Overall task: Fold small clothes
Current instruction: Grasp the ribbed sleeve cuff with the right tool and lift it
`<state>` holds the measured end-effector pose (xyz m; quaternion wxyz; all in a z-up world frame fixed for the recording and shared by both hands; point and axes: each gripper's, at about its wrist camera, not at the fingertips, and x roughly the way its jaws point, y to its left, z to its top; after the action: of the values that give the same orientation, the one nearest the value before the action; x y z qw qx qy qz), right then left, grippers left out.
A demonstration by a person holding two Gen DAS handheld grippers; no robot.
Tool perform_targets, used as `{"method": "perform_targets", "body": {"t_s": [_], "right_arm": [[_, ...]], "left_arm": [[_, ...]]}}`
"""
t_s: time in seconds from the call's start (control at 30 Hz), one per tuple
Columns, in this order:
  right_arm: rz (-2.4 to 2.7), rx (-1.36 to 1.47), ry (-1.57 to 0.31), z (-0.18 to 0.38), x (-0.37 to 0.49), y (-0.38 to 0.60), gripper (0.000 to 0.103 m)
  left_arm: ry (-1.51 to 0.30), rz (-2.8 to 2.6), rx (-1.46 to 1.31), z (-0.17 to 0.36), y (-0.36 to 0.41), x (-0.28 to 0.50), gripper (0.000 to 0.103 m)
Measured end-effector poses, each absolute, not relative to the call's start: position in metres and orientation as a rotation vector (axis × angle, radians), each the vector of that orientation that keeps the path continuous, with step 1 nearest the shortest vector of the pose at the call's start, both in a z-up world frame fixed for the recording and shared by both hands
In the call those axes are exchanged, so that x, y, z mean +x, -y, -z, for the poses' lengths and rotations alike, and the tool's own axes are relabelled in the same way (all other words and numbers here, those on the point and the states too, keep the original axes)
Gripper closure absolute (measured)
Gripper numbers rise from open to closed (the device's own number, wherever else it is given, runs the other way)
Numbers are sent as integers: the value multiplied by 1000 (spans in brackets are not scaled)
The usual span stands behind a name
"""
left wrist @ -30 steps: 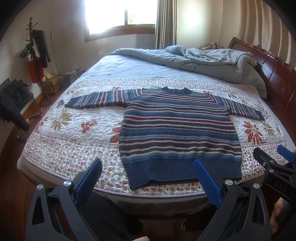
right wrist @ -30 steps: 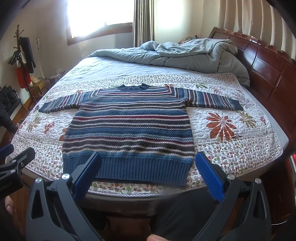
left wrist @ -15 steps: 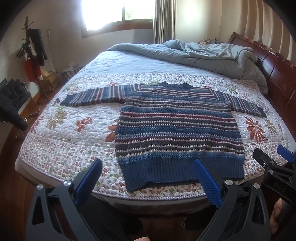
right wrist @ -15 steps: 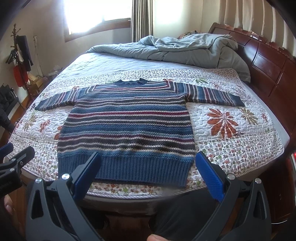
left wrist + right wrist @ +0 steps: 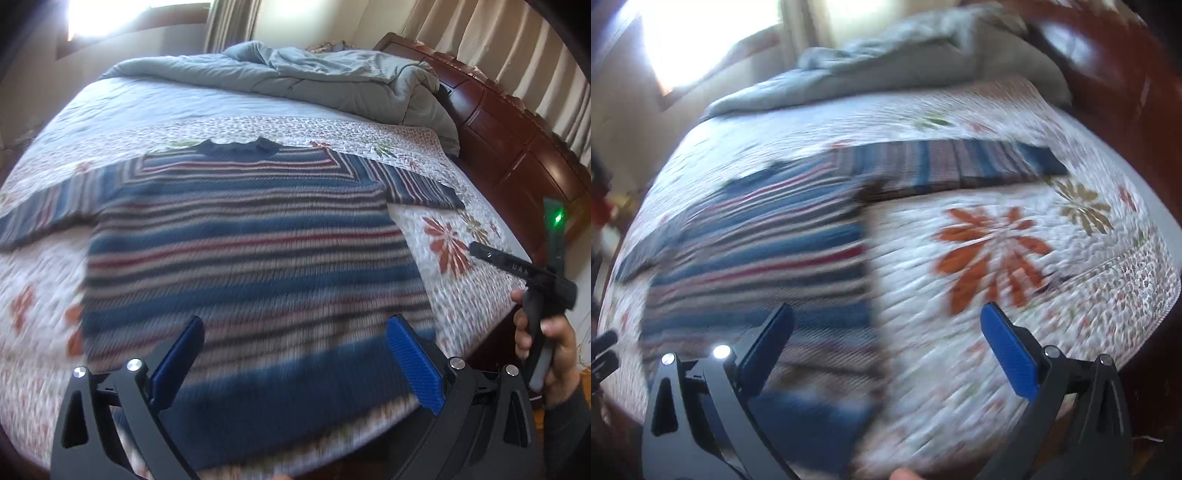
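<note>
Both grippers have pushed in closer over the bed since a second ago. Striped sweater [image 5: 240, 258] lies flat, sleeves spread, on the floral quilt [image 5: 997, 258]. Left gripper [image 5: 295, 365] hangs over its hem, jaws wide, holding nothing. Right gripper [image 5: 886, 354] straddles the sweater's right edge, wide apart, empty. Frames motion-blurred.

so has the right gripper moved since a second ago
Yes. The right gripper has swung right and closer: the sweater now sits left of centre, against the quilt.
</note>
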<state>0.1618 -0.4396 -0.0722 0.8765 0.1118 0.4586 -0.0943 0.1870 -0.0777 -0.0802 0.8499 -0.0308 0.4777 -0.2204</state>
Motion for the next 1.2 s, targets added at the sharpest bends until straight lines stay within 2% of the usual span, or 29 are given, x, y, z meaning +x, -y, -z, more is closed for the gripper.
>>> {"method": "perform_targets", "body": {"t_s": [0.17, 0.27, 0.33, 0.4, 0.57, 0.83, 0.87, 0.93, 0.97, 1.07, 1.2], "right_arm": [[304, 384, -950, 101, 218, 576, 3], [354, 601, -944, 121, 245, 662, 4], [367, 790, -891, 135, 253, 712, 12], [344, 915, -876, 151, 264, 746, 44], [352, 1060, -887, 182, 280, 772, 37], [308, 1140, -799, 197, 307, 798, 38], [311, 1135, -799, 198, 312, 797, 42], [309, 1115, -805, 197, 321, 797, 59], [300, 1111, -805, 196, 325, 796, 82], [279, 1028, -783, 173, 332, 780, 90], [219, 895, -768, 129, 351, 740, 91]], "left_arm": [[-1014, 513, -78, 91, 116, 246, 4], [-1015, 517, -55, 102, 138, 278, 4], [-1017, 512, -27, 107, 148, 290, 4], [-1018, 515, -16, 112, 156, 299, 4], [-1034, 510, -1, 127, 162, 311, 4], [-1028, 487, -23, 139, 156, 320, 4], [-1028, 485, -24, 140, 154, 321, 4], [-1029, 472, -19, 141, 151, 323, 4], [-1032, 467, -23, 141, 149, 325, 4], [-1027, 452, -56, 139, 134, 329, 4], [-1012, 439, -84, 136, 114, 331, 4]]}}
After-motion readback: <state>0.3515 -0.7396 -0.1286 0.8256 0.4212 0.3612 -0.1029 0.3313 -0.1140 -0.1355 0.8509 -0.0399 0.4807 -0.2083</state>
